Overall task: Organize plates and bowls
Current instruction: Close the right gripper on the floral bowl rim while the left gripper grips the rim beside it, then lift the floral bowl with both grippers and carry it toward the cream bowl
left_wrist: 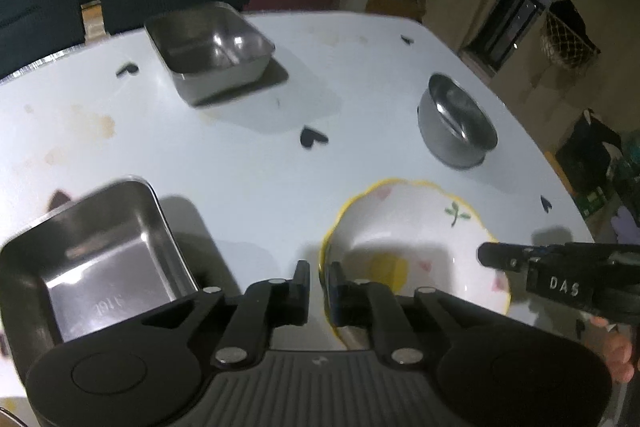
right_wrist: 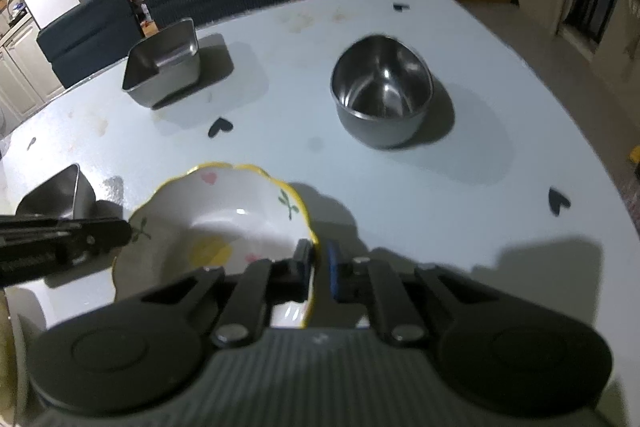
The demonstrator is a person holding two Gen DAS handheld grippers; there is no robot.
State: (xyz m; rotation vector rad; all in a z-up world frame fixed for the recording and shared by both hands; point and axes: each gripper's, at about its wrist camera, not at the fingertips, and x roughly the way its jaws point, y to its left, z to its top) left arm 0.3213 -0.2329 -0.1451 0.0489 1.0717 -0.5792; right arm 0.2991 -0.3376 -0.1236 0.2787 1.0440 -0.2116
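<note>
Pinching ceramic bowl [right_wrist: 224,227] rim, both tongs [right_wrist: 319,267], opposite sides

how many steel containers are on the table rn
3: a square steel tin near the left gripper, another square tin at the far side, and a round steel bowl far right. More may sit out of view.

left gripper [left_wrist: 318,279]: black, silver rivets | right gripper [right_wrist: 320,261]: black, blue pad
</note>
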